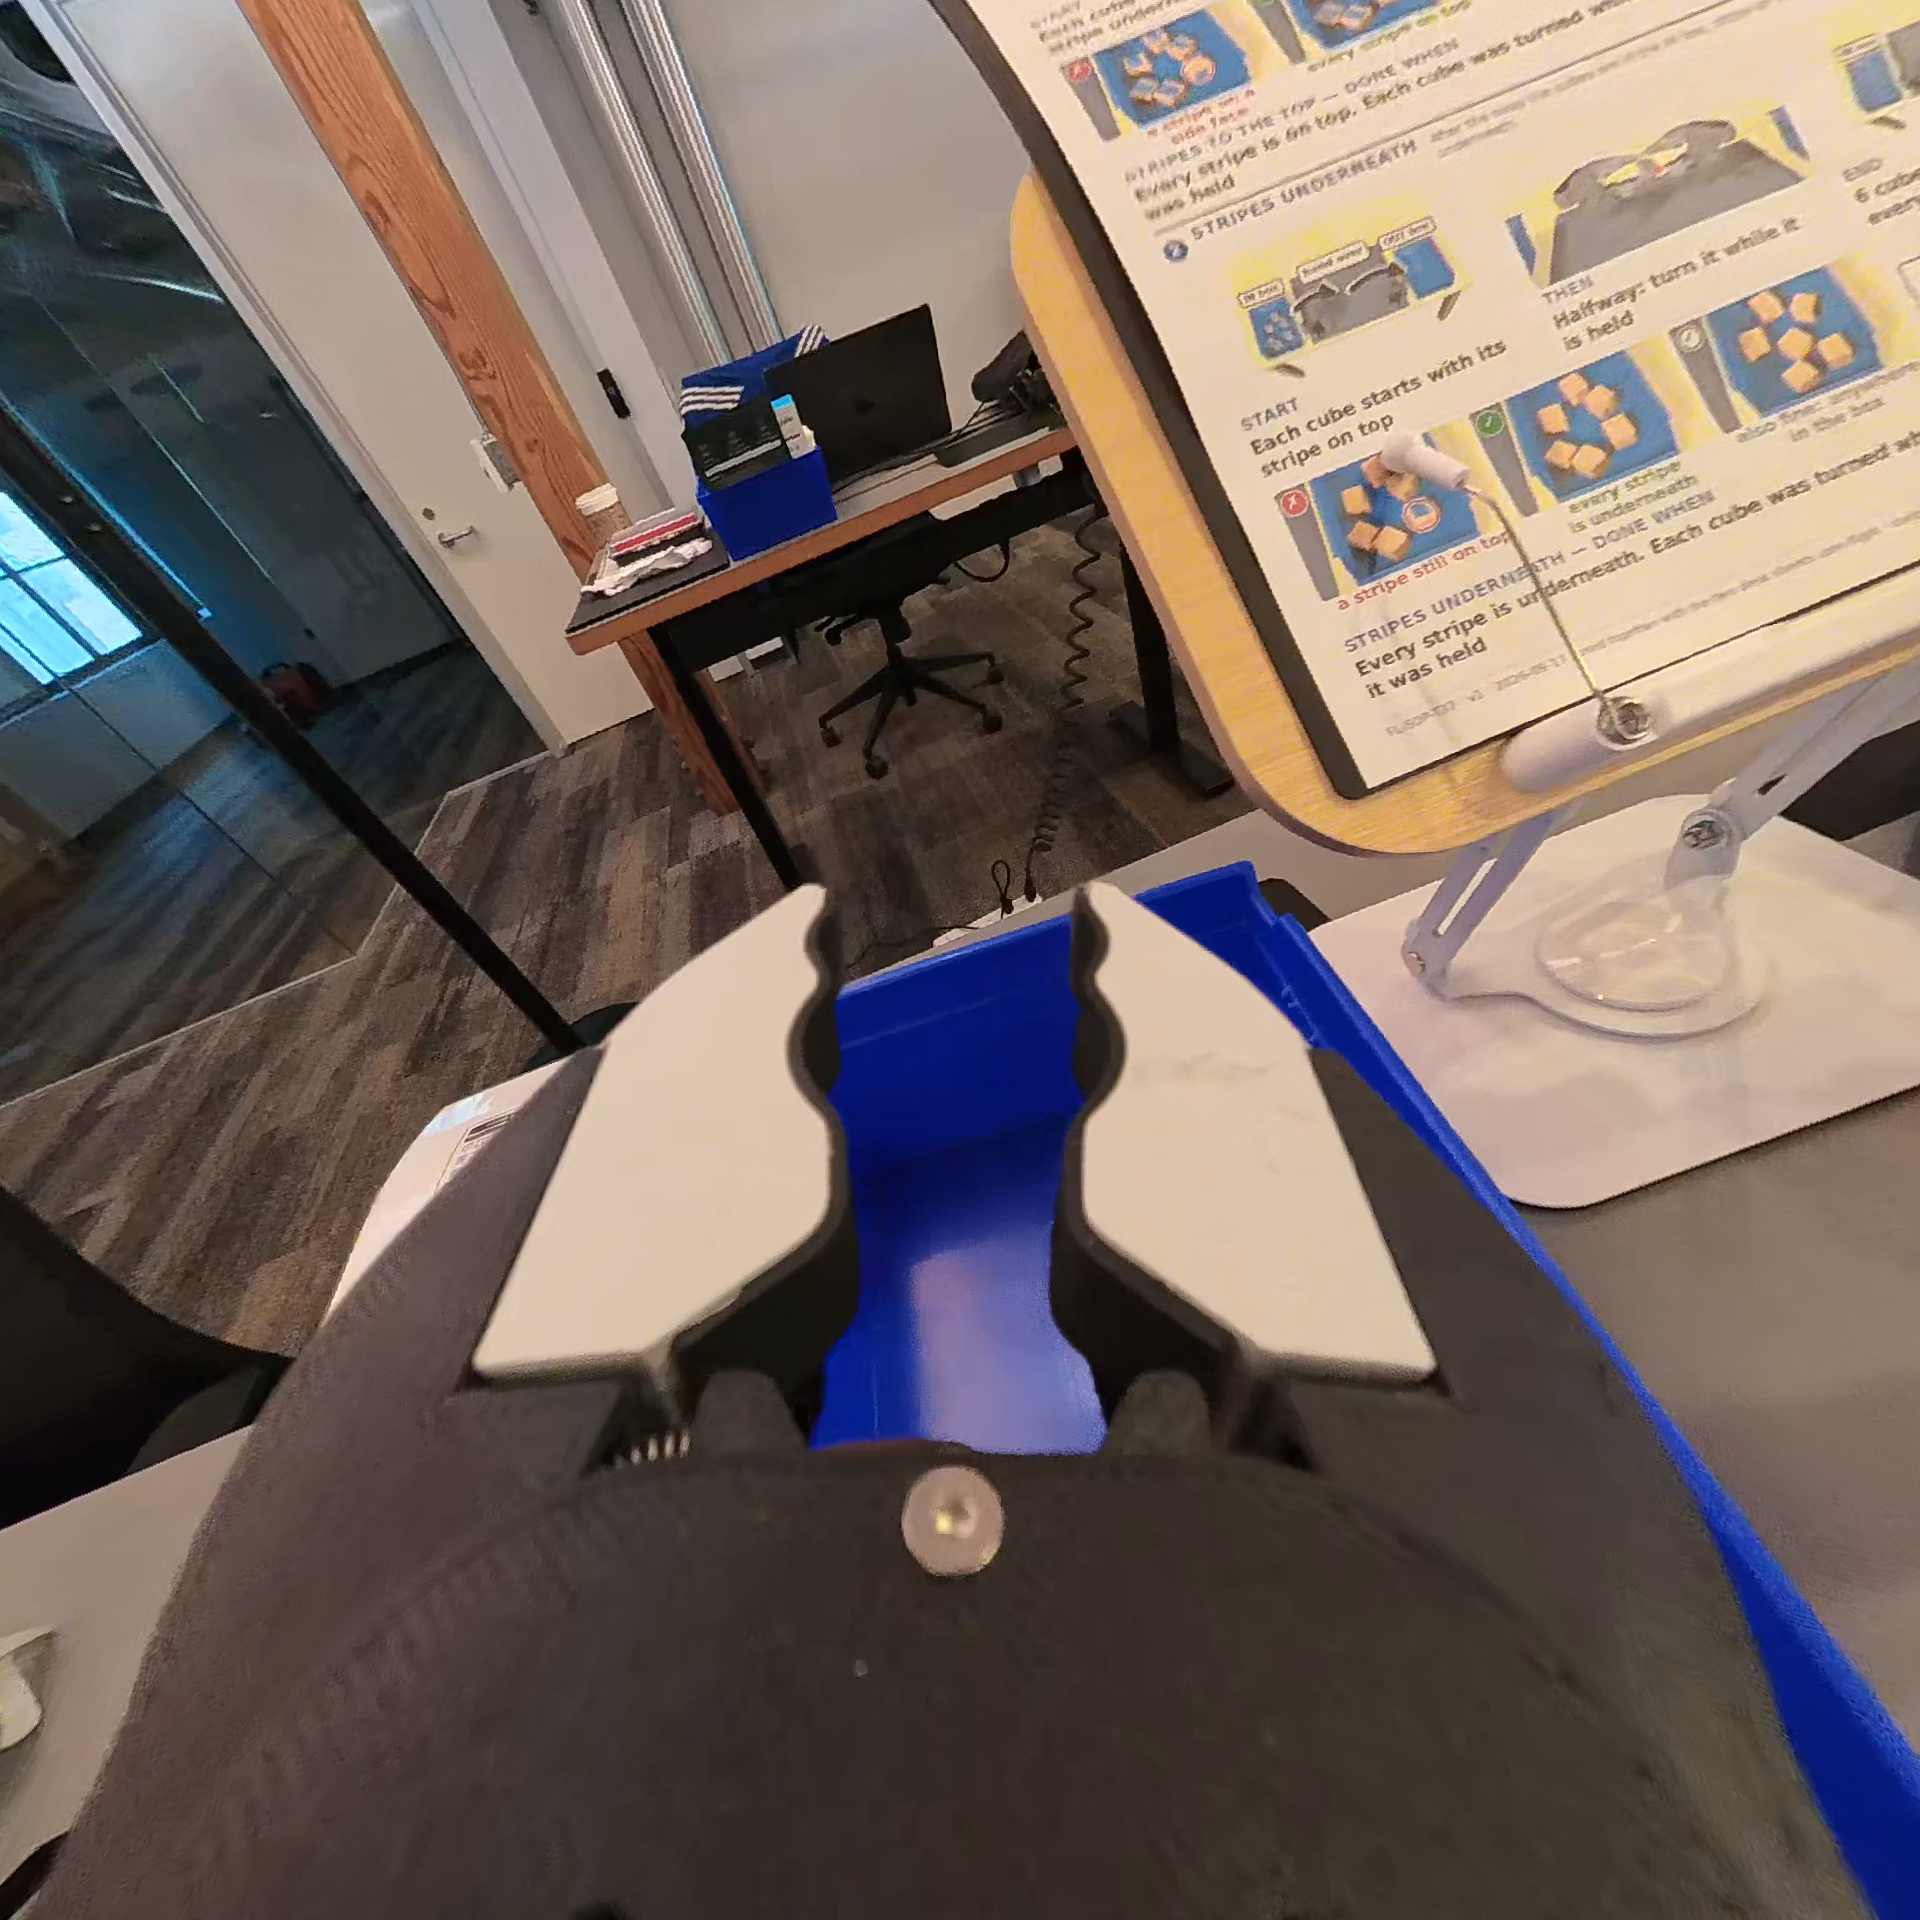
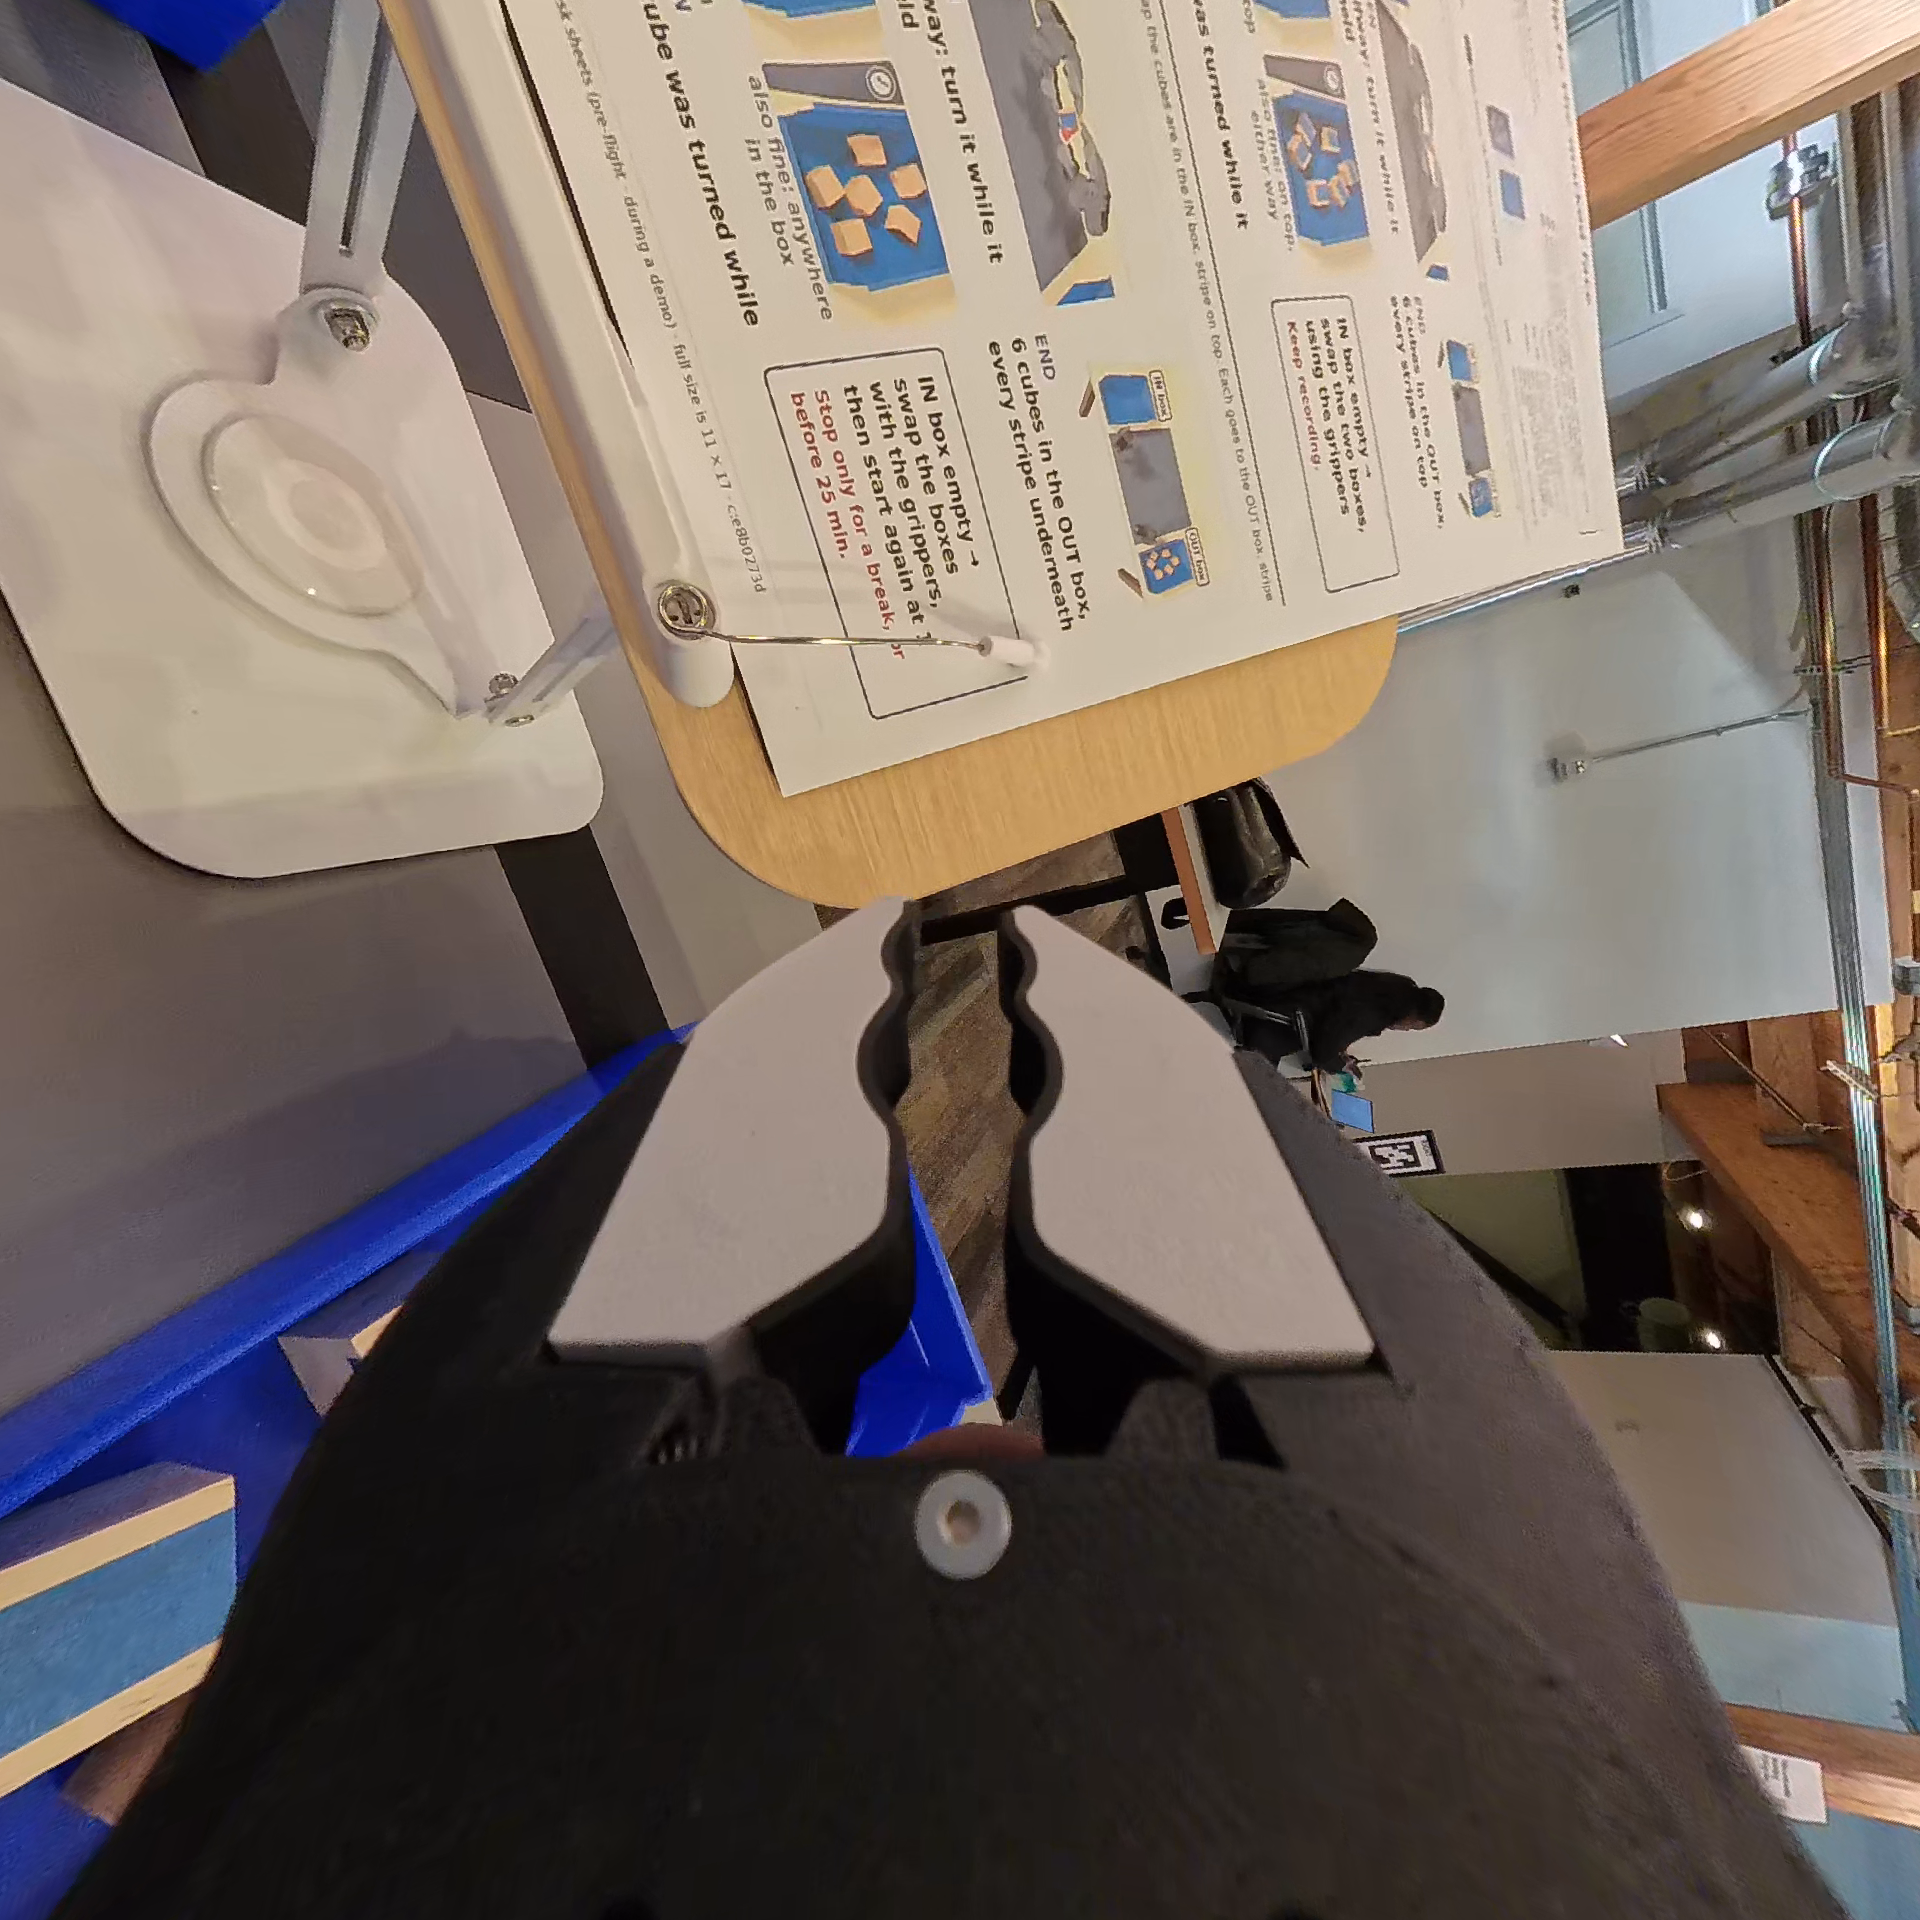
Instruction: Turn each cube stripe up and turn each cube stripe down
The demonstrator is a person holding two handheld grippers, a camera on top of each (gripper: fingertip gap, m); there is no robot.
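Observation:
My left gripper (image 1: pixel 954 904) is open with nothing between its fingers. It hovers over a blue bin (image 1: pixel 966 1029), and the part of the bin's floor that shows between the jaws is bare. My right gripper (image 2: pixel 958 920) is turned on its side. Its jaws stand a little apart with only the floor behind them, and nothing is held. In the right wrist view another blue bin (image 2: pixel 312 1236) lies at the lower left. It holds a wooden cube with a blue stripe (image 2: pixel 104 1621) facing the camera, and a second cube (image 2: pixel 338 1356) shows partly behind my gripper body.
A wooden board (image 1: pixel 1164 665) on a white stand (image 1: pixel 1621 1049) carries an instruction sheet (image 1: pixel 1558 343) just beyond the bins; it also shows in the right wrist view (image 2: pixel 1039 790). A desk with a laptop (image 1: pixel 862 395), an office chair (image 1: pixel 904 665) and a seated person (image 2: pixel 1351 1008) are farther off.

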